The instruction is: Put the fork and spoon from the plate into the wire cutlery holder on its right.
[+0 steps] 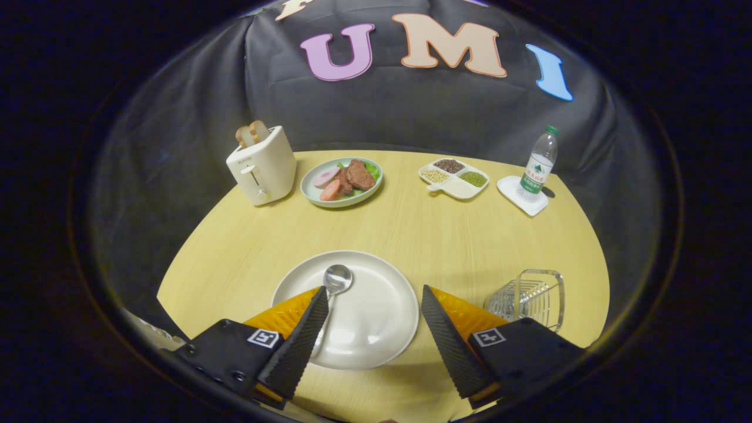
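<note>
- gripper (373,294) hangs over the near side of the table (411,235), fingers spread wide, nothing held between them.
- white plate (376,317) lies under and between the fingers.
- spoon (335,282) rests on the plate's left part, bowl pointing away, handle running back beside the left finger (299,341); whether they touch is unclear.
- wire holder (529,299) stands right of the plate, just beyond the right finger (449,338).
- far side: toaster (261,167) with bread, food plate (341,182) beside it, divided dish (453,177) with grains, bottle (539,161) on a white coaster (520,197).
</note>
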